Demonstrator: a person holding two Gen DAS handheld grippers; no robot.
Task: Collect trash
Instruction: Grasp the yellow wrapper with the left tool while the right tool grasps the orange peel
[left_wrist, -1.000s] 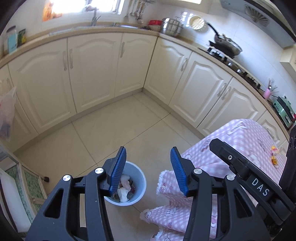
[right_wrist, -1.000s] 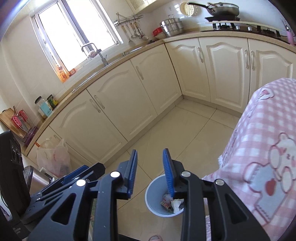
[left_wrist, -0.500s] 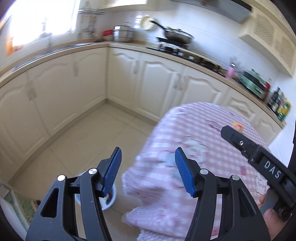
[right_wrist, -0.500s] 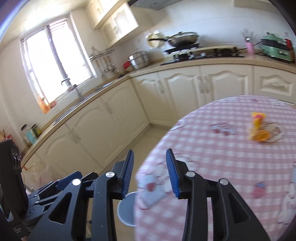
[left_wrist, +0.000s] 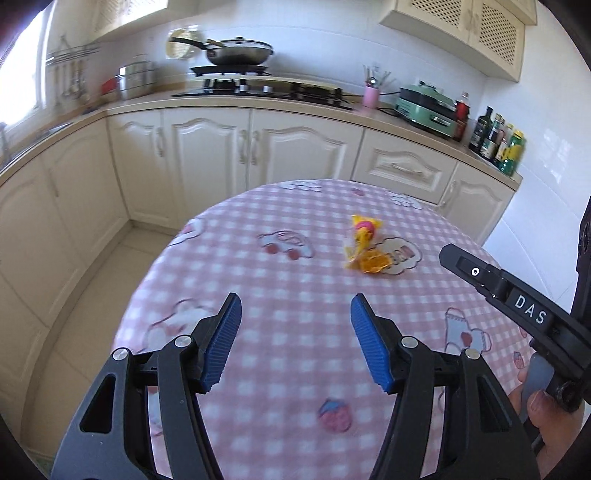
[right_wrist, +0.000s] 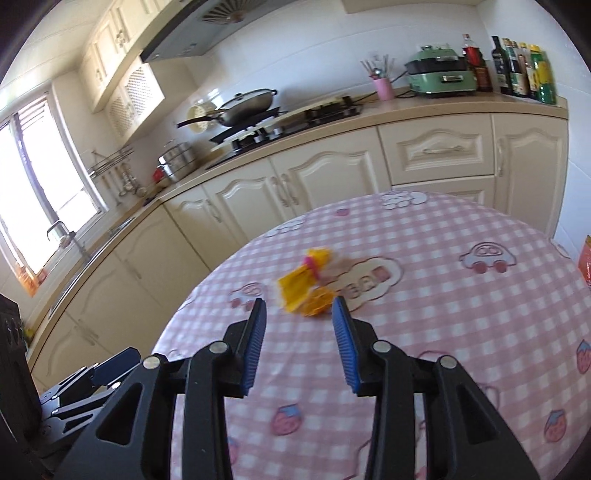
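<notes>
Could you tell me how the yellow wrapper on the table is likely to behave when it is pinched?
The wrapper looks thin and crumpled, so it will probably crush flat and weigh little. Lying loose on the tablecloth, it may slide if nudged.

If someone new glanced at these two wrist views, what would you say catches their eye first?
Probably the crumpled yellow wrapper, the one bright item lying near the middle of the pink checked tablecloth. Next come the blue-padded grippers: the right gripper is open and lined up just short of the wrapper, while the left gripper hangs open farther back. Behind the table, a dark pan sits on the stove.
</notes>
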